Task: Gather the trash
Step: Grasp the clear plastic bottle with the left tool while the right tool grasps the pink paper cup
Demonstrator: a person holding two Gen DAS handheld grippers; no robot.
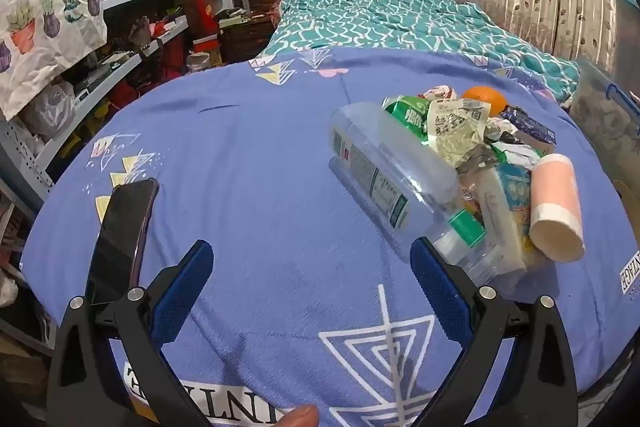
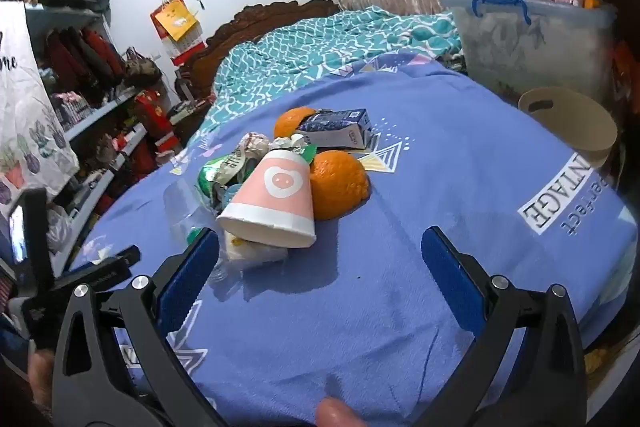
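A heap of trash lies on the blue bedsheet. In it are a clear plastic bottle with a green cap, a pink paper cup on its side, crumpled wrappers, a dark blue carton and two oranges. My left gripper is open with bare sheet between its fingers; its right finger sits just short of the bottle's cap end. My right gripper is open too, below the pink cup, its left finger beside the cup's rim.
A dark phone lies on the sheet to the left. A tan bin stands at the bed's right edge, before a clear storage box. A teal quilt covers the far bed. Cluttered shelves line the left.
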